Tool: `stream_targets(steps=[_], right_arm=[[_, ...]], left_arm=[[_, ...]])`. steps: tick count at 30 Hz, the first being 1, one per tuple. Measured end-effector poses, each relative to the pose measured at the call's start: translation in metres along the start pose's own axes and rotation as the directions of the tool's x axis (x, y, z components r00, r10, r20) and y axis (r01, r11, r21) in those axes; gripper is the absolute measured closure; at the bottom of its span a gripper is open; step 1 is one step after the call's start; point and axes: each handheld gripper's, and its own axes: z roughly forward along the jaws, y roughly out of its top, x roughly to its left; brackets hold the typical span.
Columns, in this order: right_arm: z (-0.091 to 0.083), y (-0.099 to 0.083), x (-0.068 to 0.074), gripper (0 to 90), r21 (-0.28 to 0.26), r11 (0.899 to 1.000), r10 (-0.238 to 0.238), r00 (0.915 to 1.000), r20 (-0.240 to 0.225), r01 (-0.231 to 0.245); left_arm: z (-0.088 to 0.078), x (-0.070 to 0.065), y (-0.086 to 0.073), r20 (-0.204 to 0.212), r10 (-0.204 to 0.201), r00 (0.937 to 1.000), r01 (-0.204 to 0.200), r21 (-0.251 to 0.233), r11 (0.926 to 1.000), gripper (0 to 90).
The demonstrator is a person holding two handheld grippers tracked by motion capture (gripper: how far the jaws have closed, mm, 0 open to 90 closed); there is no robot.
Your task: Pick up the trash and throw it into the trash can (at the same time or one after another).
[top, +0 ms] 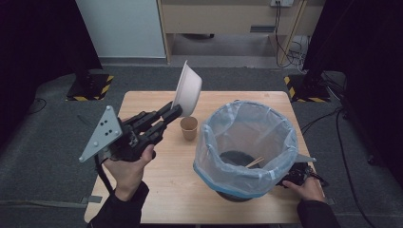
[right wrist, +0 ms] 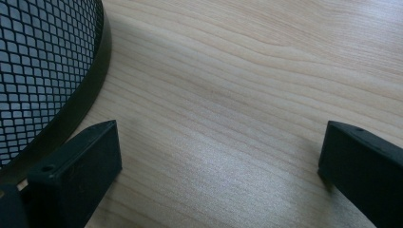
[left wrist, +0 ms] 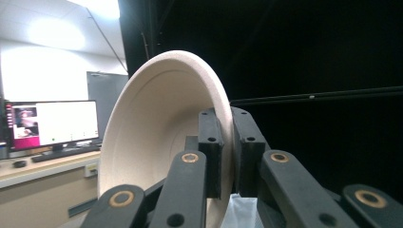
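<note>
left tongs (top: 175, 110) clamp the tilted bowl (top: 187, 89) by its rim.

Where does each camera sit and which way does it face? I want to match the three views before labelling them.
High view: above the person's side, looking forward and down on the table; both forearms, left gripper and right gripper show.
Left gripper view: on the left gripper, facing along its jaws shut on the bowl rim, toward a monitor.
Right gripper view: on the right gripper, low over the table, its open jaws beside the mesh bin.
Shared: the bowl, in the high and left gripper views.
</note>
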Motion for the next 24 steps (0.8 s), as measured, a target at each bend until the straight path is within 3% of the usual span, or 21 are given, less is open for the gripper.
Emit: stream_targets(steps=[12, 24], right_arm=[[0.0, 0.0, 0.0, 0.6, -0.001, 1.0, -0.002, 1.0, 0.001, 0.002], [0.0, 0.0, 0.0, 0.6, 0.0, 1.0, -0.003, 1.0, 0.0, 0.003]], left_arm=[[0.042, -0.015, -0.014, 0.062, -0.027, 0.9977, 0.025, 0.033, 0.9991, 83.6], [0.076, -0.034, -0.041, 0.134, -0.043, 0.9901, 0.027, 0.117, 0.9928, 83.6]])
